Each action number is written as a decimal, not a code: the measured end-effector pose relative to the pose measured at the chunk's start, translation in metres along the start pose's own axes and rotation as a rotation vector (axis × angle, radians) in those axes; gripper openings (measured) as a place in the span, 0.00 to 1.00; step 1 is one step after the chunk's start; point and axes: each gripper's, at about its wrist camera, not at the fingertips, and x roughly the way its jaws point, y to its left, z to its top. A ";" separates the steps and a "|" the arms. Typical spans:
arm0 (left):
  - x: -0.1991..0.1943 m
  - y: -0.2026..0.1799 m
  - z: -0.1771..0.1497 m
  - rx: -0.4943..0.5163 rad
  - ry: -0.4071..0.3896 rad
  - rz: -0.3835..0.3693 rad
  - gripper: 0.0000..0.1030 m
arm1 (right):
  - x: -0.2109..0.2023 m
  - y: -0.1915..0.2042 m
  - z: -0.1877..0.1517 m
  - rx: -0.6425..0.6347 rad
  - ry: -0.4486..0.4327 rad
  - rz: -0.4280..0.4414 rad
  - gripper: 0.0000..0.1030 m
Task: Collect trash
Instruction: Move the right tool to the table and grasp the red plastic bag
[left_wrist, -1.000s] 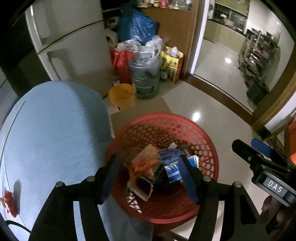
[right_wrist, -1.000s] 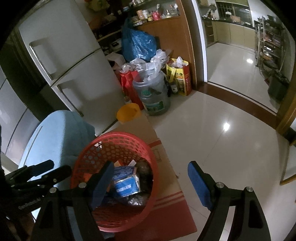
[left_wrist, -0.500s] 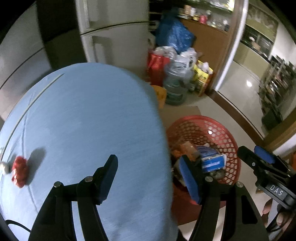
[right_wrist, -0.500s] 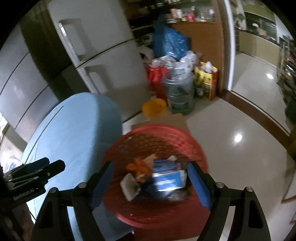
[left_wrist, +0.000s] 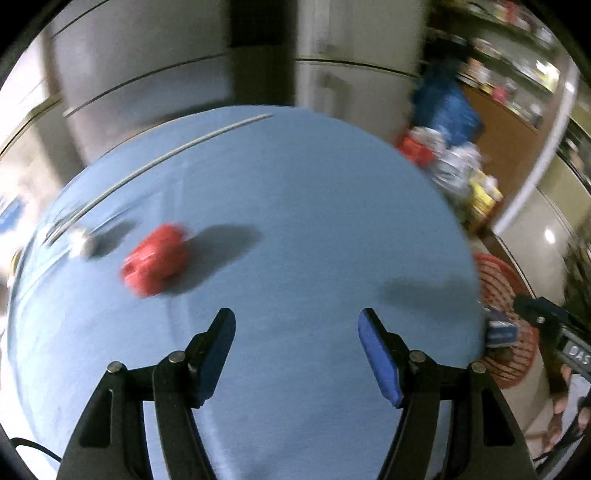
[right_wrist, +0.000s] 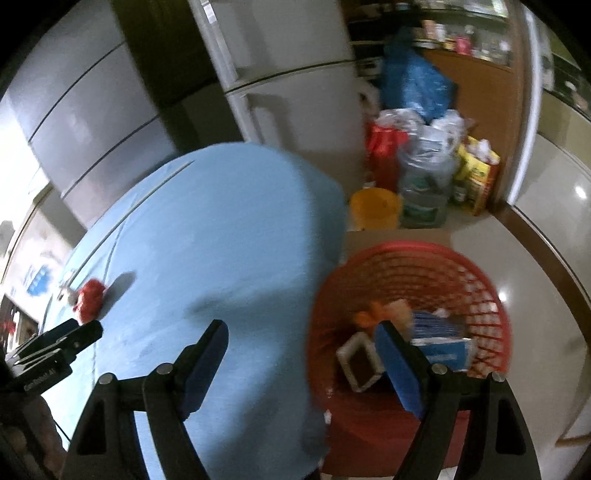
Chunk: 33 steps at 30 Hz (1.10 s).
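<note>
Both views have swung left, off the red basket (right_wrist: 480, 280) and over the blue bench (left_wrist: 295, 221). Left hand-held gripper (left_wrist: 296, 332) and right hand-held gripper (right_wrist: 301, 345) gape empty. Crumpled red trash (left_wrist: 155, 260) (blurred) lies far left on the bench.

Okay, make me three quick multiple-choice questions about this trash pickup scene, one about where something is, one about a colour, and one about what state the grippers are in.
1. Where is the red crumpled item?
A. In the basket
B. On the blue table
C. On the floor

2. What colour is the trash basket?
A. Red
B. Green
C. White

3. What state is the left gripper in?
A. Shut on a wrapper
B. Shut on nothing
C. Open, holding nothing

Answers:
1 B, it lies on the blue tabletop beside its shadow.
2 A, its lattice wall is red.
3 C, only tabletop shows between its spread fingers; the right gripper is open too.
</note>
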 end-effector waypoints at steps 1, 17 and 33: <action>0.001 0.018 -0.004 -0.047 0.004 0.022 0.68 | 0.005 0.012 0.001 -0.014 0.010 0.017 0.82; -0.002 0.174 -0.054 -0.371 0.010 0.238 0.68 | 0.104 0.243 0.027 -0.190 0.202 0.276 0.82; -0.002 0.239 -0.037 -0.500 -0.048 0.253 0.68 | 0.144 0.333 0.016 -0.422 0.186 0.198 0.47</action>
